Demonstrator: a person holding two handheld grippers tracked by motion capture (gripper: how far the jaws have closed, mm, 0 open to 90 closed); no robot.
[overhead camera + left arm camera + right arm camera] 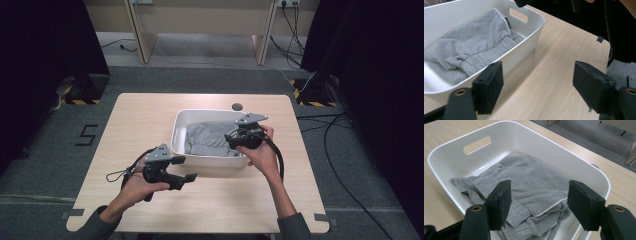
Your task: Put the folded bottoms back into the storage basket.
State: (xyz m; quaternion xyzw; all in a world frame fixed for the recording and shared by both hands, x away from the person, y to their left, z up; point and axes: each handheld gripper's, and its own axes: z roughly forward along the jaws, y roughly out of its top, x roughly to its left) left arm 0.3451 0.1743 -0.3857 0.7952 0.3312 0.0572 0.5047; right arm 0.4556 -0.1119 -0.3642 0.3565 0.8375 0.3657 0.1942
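At frame centre of the high view, the grey garment (210,139) lies bunched inside the white tub (181,131) on the table (140,120). Over the tub's right rim, the right gripper (231,138) has its jaws apart, empty. Lower left, the left gripper (186,168) is spread over bare wood. A shallow pinch could catch only the ribbed cuff (484,183), and the lift might drag the light tub along.

Premises present as a lab or recording bay: a single light-wood surface (150,115) stands on grey carpet (200,77), with black curtains (45,60) to either side of it, hazard-striped stand bases (82,97) at its far corners, loose cables (340,145) beside it, and a taped floor numeral (87,135) to its left.
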